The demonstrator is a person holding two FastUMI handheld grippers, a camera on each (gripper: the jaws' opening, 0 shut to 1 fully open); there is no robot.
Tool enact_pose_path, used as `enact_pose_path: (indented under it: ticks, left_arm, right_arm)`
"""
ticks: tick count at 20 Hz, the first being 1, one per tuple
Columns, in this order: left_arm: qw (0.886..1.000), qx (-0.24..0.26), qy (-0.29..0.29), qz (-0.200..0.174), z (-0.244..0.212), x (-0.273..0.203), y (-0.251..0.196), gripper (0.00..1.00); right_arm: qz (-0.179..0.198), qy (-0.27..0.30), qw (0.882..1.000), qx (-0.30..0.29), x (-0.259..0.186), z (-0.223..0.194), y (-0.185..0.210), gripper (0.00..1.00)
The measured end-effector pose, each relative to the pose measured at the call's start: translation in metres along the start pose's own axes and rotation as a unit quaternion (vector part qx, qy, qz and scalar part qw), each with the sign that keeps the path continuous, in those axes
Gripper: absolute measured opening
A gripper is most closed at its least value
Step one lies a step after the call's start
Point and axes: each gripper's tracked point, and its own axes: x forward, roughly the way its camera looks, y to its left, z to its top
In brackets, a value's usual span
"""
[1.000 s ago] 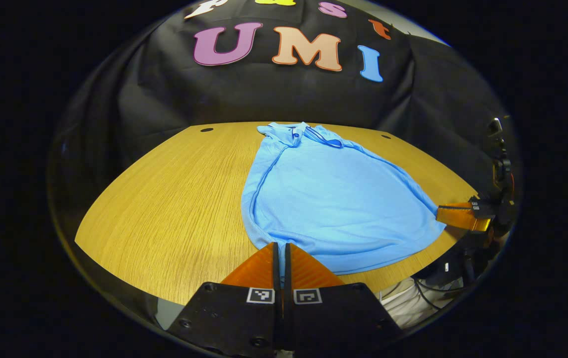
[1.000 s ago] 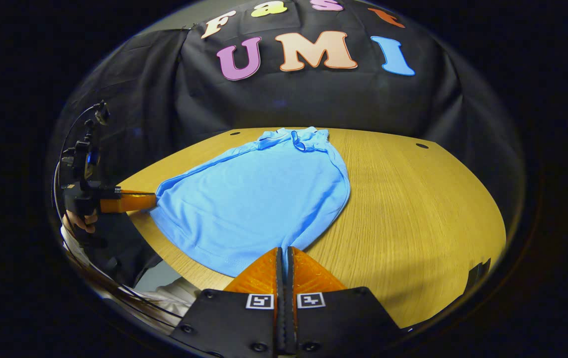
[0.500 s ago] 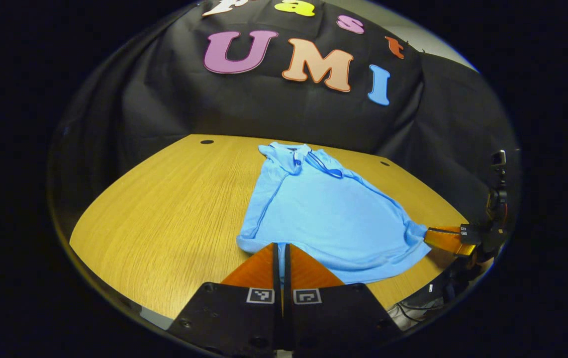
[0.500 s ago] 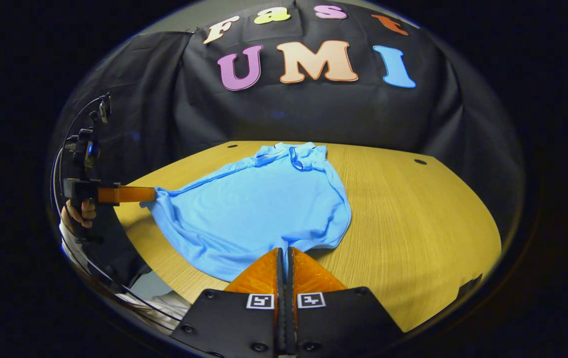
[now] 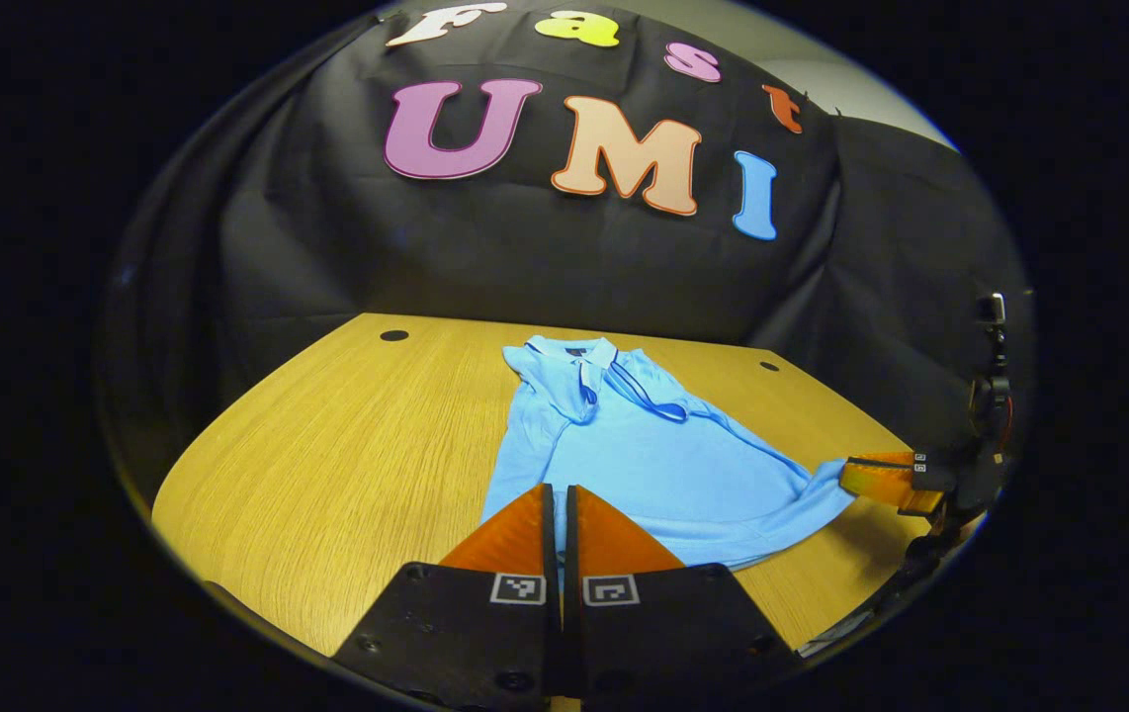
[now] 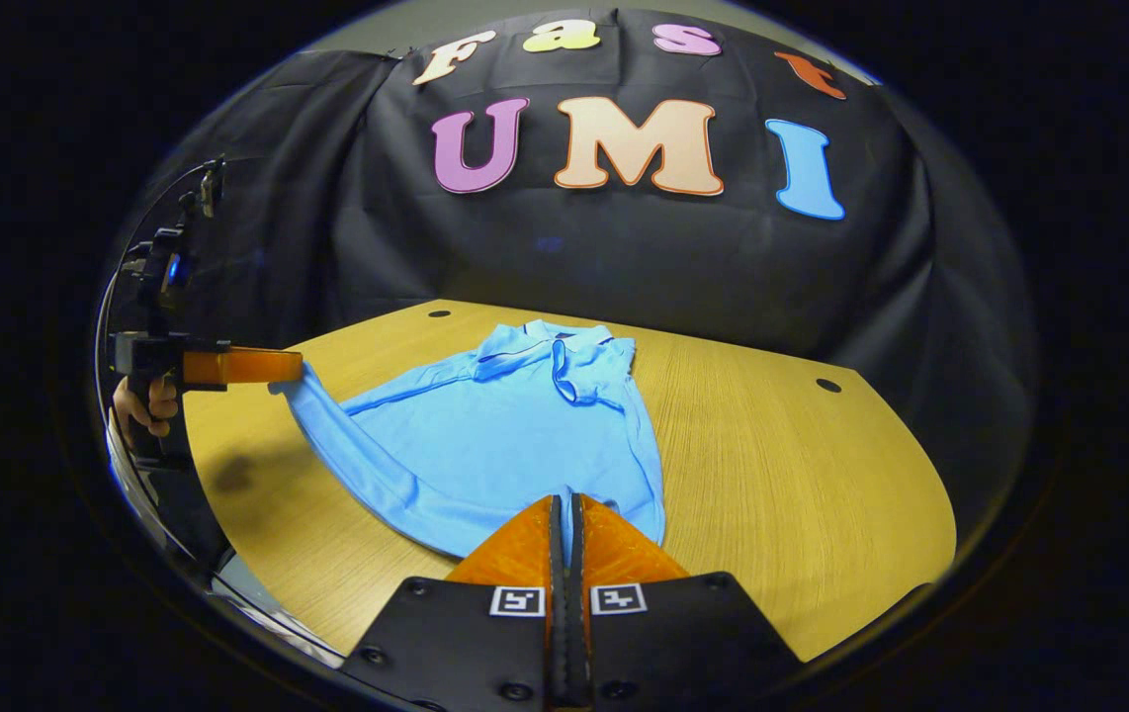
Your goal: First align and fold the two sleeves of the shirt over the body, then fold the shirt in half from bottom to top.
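The shirt is held by its bottom hem at two corners, one in each tool, so that the lower half can be carried up and over toward the collar; this is judged to be the bottom-to-top fold, with the sleeves apparently already laid in. The left tool is closed tight on the hem, a strip of blue cloth being visible between its fingers. The right tool is likewise closed on the hem at the other corner. In the right gripper view the left tool is seen at the far left with the hem corner drawn up off the worktop and a shadow cast beneath it. The collar end is lying flat on the worktop, farthest from both tools; the raised hem sags between them.
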Motion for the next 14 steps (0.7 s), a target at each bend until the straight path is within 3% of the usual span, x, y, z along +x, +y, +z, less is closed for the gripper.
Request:
enact_pose_path:
  ticks: [6, 14]
  left_arm:
    - [1.0, 0.004, 0.018, 0.023, 0.011, 0.055, 0.025, 0.0]
    - [0.998, 0.022, 0.028, 0.045, 0.043, 0.113, 0.039, 0.0]
  right_arm:
    - [-0.03, 0.018, 0.998, -0.048, 0.056, 0.024, -0.018, 0.03]
    - [-0.059, 0.022, 0.997, -0.051, 0.123, 0.071, -0.029, 0.02]
